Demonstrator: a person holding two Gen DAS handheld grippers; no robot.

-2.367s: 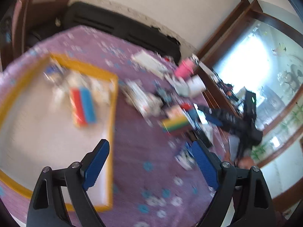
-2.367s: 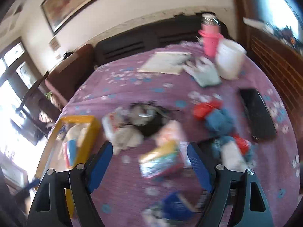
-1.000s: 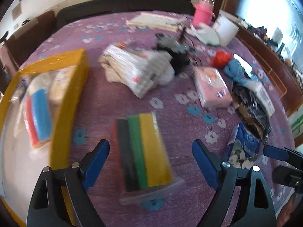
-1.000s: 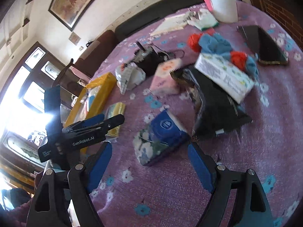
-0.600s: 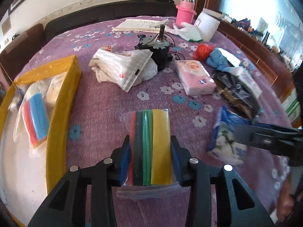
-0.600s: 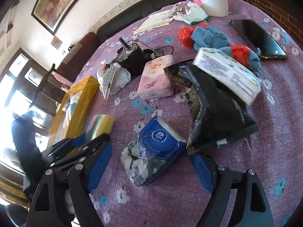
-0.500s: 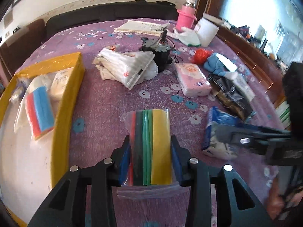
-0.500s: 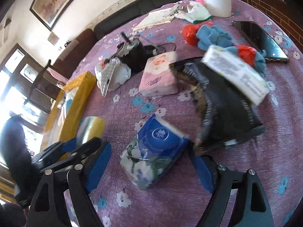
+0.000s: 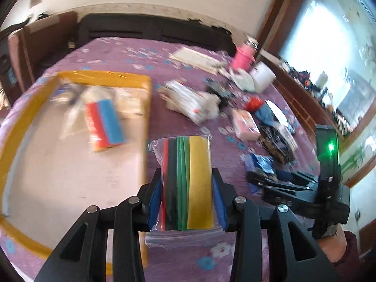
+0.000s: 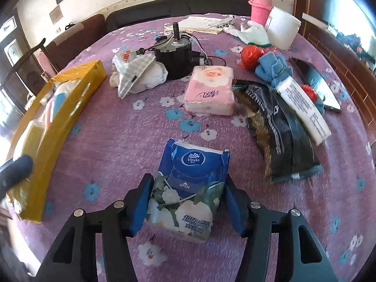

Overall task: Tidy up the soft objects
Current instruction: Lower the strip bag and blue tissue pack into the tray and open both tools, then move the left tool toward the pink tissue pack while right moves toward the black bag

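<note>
Soft packs (image 10: 209, 94) on purple floral tablecloth (image 10: 112, 141), yellow tray (image 9: 145, 108) alongside

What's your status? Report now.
Left gripper shut on bagged colored sponges, beside yellow tray. Right gripper just closed on blue tissue pack. Nothing blocking.
</note>
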